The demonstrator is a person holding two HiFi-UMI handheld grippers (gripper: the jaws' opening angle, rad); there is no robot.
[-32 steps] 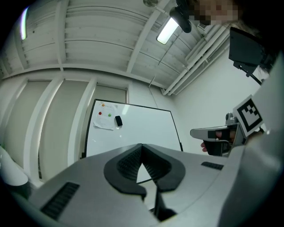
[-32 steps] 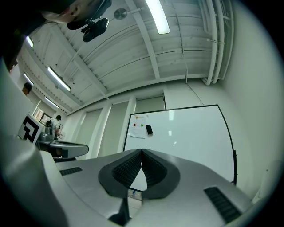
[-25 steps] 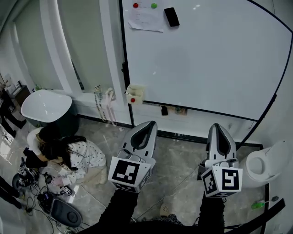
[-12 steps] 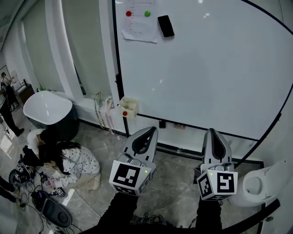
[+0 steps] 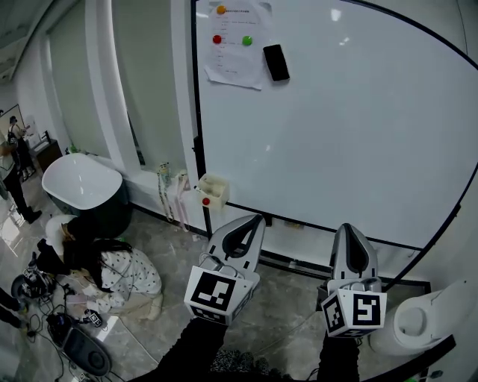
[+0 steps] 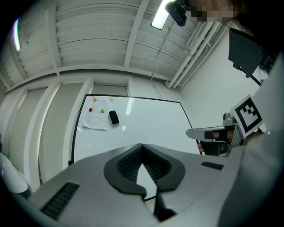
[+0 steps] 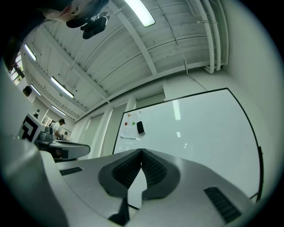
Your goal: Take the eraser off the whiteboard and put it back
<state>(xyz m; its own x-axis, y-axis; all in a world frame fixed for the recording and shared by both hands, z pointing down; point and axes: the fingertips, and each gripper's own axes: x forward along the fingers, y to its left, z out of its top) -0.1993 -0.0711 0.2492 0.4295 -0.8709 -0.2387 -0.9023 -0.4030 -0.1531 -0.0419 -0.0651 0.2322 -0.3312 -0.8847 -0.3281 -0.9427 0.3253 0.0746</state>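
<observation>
One whiteboard (image 5: 351, 127) stands at the far side of the scene, fixed upright to the wall. Two hand-held grippers are in use: the left gripper (image 5: 257, 218) and the right gripper (image 5: 349, 227), both near the person and low in the head view, side by side and apart from each other, pointing toward the board. One sheet of paper (image 5: 237, 45) hangs at the board's upper left. One black eraser (image 5: 275, 62) sits on the board face, just right of the paper. Three round magnets are present: one orange magnet (image 5: 220, 10), one red magnet (image 5: 217, 39) and one green magnet (image 5: 246, 40), all on the paper. The eraser lies far from and well above both grippers, up and slightly right of the left gripper and up and left of the right one; neither touches it. Each gripper's own view shows its jaws closed tip to tip with nothing between them.
</observation>
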